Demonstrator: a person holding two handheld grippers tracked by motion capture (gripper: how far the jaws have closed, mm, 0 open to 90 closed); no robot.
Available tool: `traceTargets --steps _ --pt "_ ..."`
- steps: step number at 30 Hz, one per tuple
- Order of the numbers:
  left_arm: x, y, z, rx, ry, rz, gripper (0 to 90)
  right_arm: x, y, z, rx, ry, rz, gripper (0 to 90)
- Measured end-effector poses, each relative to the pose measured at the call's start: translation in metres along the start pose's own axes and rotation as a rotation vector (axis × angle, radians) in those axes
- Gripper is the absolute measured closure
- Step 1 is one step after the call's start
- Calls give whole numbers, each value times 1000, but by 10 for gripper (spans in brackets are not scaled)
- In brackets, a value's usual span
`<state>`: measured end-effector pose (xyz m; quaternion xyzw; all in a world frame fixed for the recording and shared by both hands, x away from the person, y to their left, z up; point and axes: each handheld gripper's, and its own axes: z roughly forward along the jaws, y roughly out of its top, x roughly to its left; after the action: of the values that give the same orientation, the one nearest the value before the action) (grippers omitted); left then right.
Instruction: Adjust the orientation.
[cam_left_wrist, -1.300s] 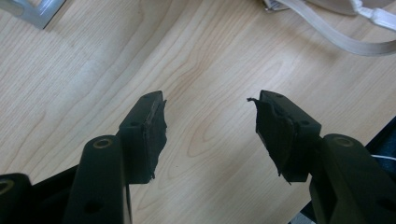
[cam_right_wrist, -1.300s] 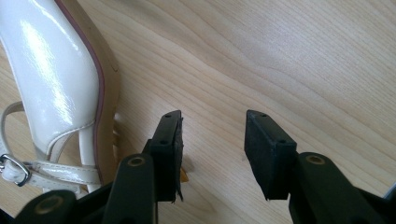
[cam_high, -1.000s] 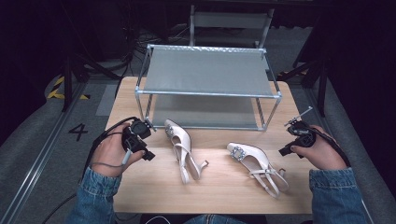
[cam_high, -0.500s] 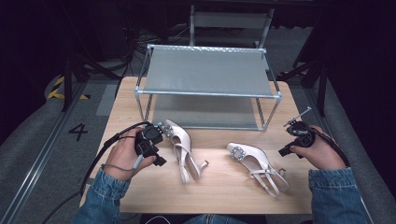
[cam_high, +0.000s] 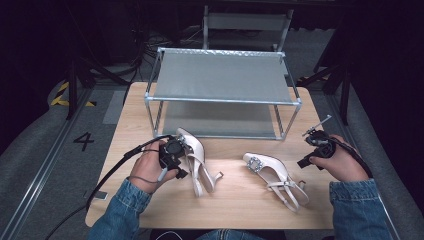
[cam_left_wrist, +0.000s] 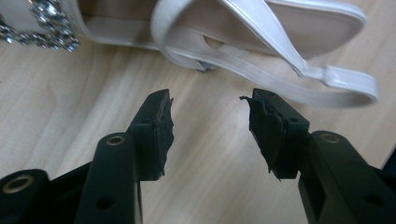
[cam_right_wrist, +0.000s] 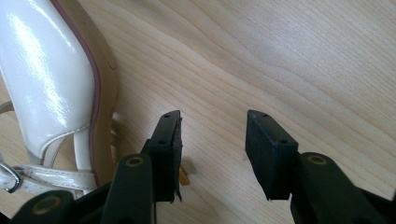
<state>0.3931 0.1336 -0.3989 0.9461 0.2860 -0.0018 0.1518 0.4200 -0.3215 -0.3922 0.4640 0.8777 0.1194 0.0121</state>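
Observation:
Two white slingback heels with rhinestone buckles lie on the wooden table (cam_high: 235, 202). The left shoe (cam_high: 196, 156) has my left gripper (cam_high: 180, 157) right beside it on its left. In the left gripper view the jaws (cam_left_wrist: 210, 100) stand open over bare wood, just short of the shoe's strap (cam_left_wrist: 261, 70); they have just been closing, with nothing between them. The right shoe (cam_high: 274, 176) lies apart from my right gripper (cam_high: 307, 156), which is held to its right. In the right gripper view that gripper (cam_right_wrist: 212, 119) is open over bare wood, the shoe (cam_right_wrist: 51, 79) at its left.
A two-tier metal shoe rack (cam_high: 222, 101) stands at the back of the table, both grey shelves bare. A cable trails from the left gripper off the table's left edge. Dark floor and stands surround the table.
My left hand has moved right and down, from the table's left side up against the left shoe. The right hand and both shoes have stayed put.

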Motion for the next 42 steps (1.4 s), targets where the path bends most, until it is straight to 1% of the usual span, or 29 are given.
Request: traceTargets --steps 1,2,3,5,6,7,9,10,11,12,15,16,18,19,20,22,27,29,30,32,34,36,37,38,40,41,42 --pt "1 1 1 -6 0 -4 513 0 0 1 2 1 0 565" --pt "4 2 3 -22 -11 -5 537 -1 0 2 5 0 -1 565" --pt "4 2 3 -22 -11 -5 544 -1 0 2 5 0 -1 565" --pt "6 2 7 -41 -19 -20 547 -1 1 3 9 0 4 565" --pt "7 3 8 -42 -15 -17 553 -1 1 3 9 0 3 565" --pt "9 4 10 -45 -21 -21 560 -1 1 4 11 1 4 564" --pt "11 4 14 -69 -56 -33 599 -1 1 5 15 1 3 565" --pt "14 4 17 -76 -67 -43 633 -2 -1 6 20 -3 -2 565" --pt "14 4 17 -76 -67 -43 652 -2 -1 6 20 -3 -2 565" --pt "16 3 20 -77 -76 -59 685 -2 -2 6 20 -1 6 565" --pt "17 2 21 -82 -68 -66 774 -1 -2 5 18 -1 9 565" --pt "17 2 21 -92 -69 -72 774 -1 -2 4 16 -5 7 565" --pt "18 2 22 -101 -77 -89 845 0 -3 4 16 0 9 565" --pt "19 1 22 -105 -88 -98 860 -1 -3 5 15 -1 6 565" --pt "19 1 22 -106 -91 -99 876 -1 -4 5 19 -3 8 565" --pt "18 1 22 -106 -84 -93 883 -1 -4 5 19 -3 9 564" --pt "16 1 17 -110 -95 -98 887 -2 -5 5 19 2 13 565" --pt "14 1 13 -102 -100 -105 888 -1 -5 6 18 0 12 566" --pt "12 1 11 -109 -103 -102 888 -1 -4 6 17 0 11 567" --pt "12 1 9 -103 -109 -100 888 -1 -4 6 17 1 12 567" --pt "12 -1 4 -103 -114 -114 888 -2 -5 6 13 -1 11 567" --pt "13 -3 0 -110 -115 -118 888 -3 -5 5 13 -3 7 567" --pt "13 -3 -3 -102 -118 -124 888 -2 -6 5 13 -3 11 567" --pt "13 -4 -6 -112 -116 -126 888 -2 -6 5 14 -4 14 567" --pt "13 -4 -12 -118 -108 -128 888 -2 -7 5 11 -1 17 567" --pt "12 -4 -15 -133 -105 -127 888 -3 -8 5 11 -4 11 567" --pt "11 -4 -19 -131 -102 -121 888 -3 -8 5 13 -3 13 567"
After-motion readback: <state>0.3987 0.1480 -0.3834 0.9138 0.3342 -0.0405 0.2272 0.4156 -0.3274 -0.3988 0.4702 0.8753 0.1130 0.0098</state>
